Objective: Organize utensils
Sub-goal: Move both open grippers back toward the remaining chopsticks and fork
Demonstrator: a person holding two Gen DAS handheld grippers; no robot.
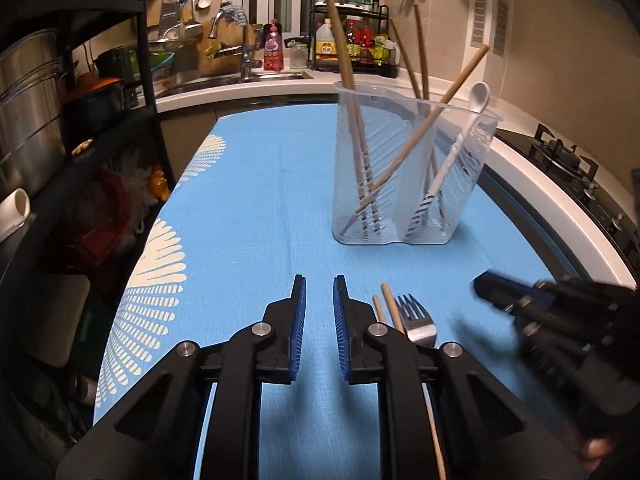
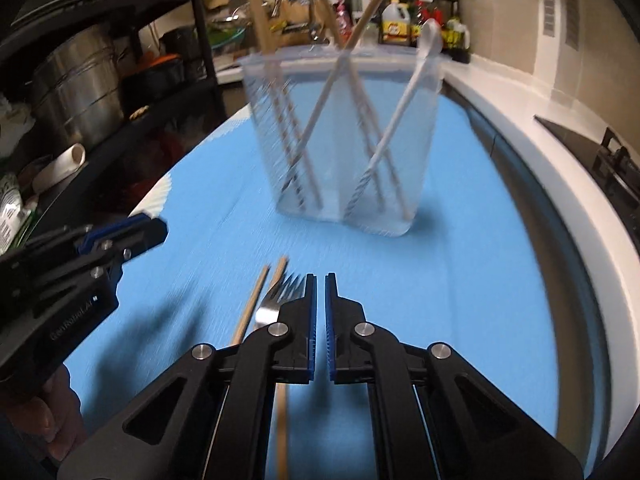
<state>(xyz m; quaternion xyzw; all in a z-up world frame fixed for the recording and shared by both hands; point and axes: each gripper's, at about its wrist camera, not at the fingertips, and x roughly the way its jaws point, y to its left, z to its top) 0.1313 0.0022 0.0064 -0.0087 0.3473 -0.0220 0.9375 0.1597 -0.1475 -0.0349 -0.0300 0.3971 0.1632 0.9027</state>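
Working over a bench (image 1: 516,168) covered by a blue mat (image 1: 260,208), we are facing a sink (image 1: 240,78), a bottle rack (image 1: 352,40) and a stove (image 1: 568,160) at right. A clear holder (image 1: 404,168) is standing on the mat with wooden sticks and a white spoon (image 1: 476,100) leaning inside. A fork (image 1: 416,320) and two chopsticks (image 1: 390,308) are lying flat near us. We are angling both grippers downward. Our left gripper (image 1: 320,292) is sitting nearly closed and empty, just left of the chopsticks. Our right gripper (image 2: 320,280) is closed on nothing, beside the fork's tines.
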